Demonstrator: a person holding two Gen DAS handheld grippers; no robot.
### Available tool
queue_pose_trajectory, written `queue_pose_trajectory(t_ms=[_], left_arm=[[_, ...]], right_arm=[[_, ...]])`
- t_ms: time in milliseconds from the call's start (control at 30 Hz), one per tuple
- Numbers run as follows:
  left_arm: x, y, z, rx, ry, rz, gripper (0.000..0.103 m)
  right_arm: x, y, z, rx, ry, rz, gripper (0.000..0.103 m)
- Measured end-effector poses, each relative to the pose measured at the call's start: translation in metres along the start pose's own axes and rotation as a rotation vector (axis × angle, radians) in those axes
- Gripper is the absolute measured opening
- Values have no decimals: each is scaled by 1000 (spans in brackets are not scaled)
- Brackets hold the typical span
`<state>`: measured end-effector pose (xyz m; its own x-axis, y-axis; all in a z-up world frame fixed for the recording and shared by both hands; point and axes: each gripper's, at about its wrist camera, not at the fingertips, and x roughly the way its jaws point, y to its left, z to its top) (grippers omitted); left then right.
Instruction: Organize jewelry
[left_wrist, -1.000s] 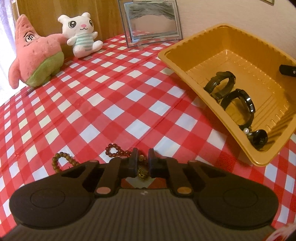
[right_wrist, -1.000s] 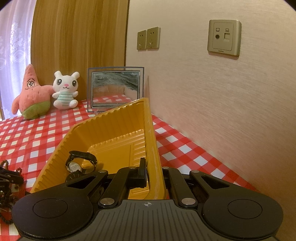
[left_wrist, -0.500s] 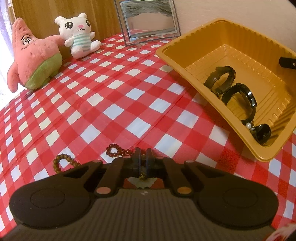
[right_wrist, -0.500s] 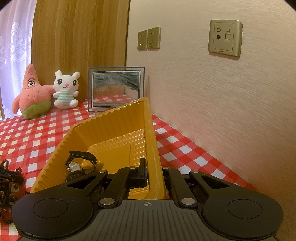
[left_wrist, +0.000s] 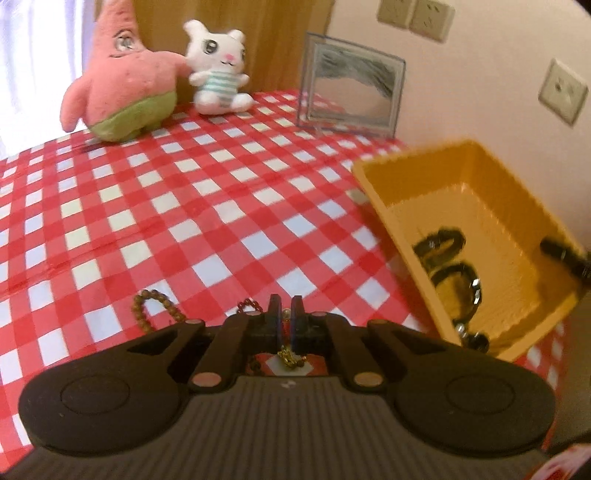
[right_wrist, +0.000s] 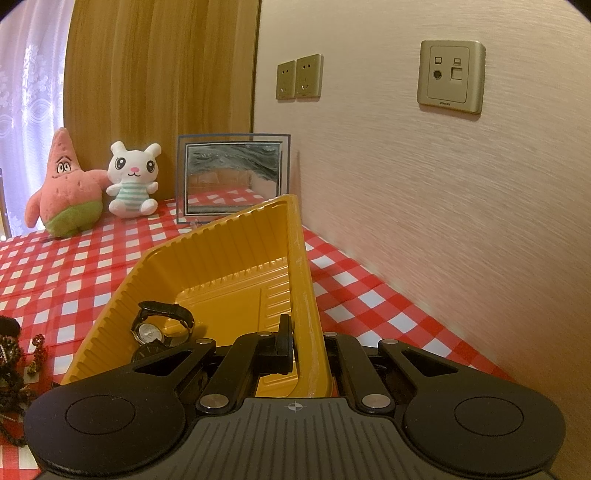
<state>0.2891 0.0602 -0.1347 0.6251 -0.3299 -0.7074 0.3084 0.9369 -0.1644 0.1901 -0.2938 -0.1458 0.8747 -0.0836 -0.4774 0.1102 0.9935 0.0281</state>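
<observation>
My left gripper (left_wrist: 285, 308) is shut on a thin gold chain (left_wrist: 290, 357) that hangs between its fingers above the checked cloth. A brown bead bracelet (left_wrist: 153, 308) and a dark red bead bracelet (left_wrist: 248, 305) lie on the cloth just beyond it. My right gripper (right_wrist: 301, 334) is shut on the rim of the yellow tray (right_wrist: 304, 288) and holds it tilted. The tray also shows in the left wrist view (left_wrist: 480, 173). Black watches (right_wrist: 160, 325) lie in it, blurred in the left wrist view (left_wrist: 448, 258).
A pink star plush (left_wrist: 122, 77), a white bunny plush (left_wrist: 218, 70) and a glass picture frame (left_wrist: 351, 96) stand at the back of the table. The wall with sockets (right_wrist: 450, 75) is close on the right. More beads (right_wrist: 14, 373) lie left of the tray.
My left gripper closed on the gold chain and lifted it, tilting up and moving away from the tray. The right gripper and tray have stayed still.
</observation>
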Motion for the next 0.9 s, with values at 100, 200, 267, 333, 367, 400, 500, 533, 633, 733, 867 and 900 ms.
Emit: queue_pose_trajectory(t_ms=[100,200,267,333,367,400,500,533,633,733,867,900], left_arm=[[-10,-1,7,-13,-20,-15,3],[-17,-13,12,1,-35,-58,3],[-18,-26,13,13,-39,-100,3],[-17,-42,13,15,-35,-164,3],[-16,-50,13,19,-36,-186,3],[-14,-59,14,26,-35,-209,3],[-6,-87,15,49,-24,-286,3],[-4,-97,15,63,-21,-312,3],[9,-122,13,98,-2,-360,3],[21,-134,9,107,28,-377,3],[32,-137,5,91,65,-380,4],[33,-136,5,85,69,-380,5]], right_arm=[[0,0,0,0,0,0,4],[0,0,0,0,-1,0,4],[-1,0,1,-1,-2,1,4],[-2,2,1,-4,-3,2,4],[-2,2,1,-5,-4,3,4],[-3,2,2,-6,-4,4,4],[-4,3,1,-8,-5,4,4],[-4,3,1,-8,-4,4,4],[-5,4,1,-9,-3,5,4],[-5,4,1,-11,-4,6,4],[-6,5,0,-10,-4,8,4],[-6,4,0,-9,-4,9,4]])
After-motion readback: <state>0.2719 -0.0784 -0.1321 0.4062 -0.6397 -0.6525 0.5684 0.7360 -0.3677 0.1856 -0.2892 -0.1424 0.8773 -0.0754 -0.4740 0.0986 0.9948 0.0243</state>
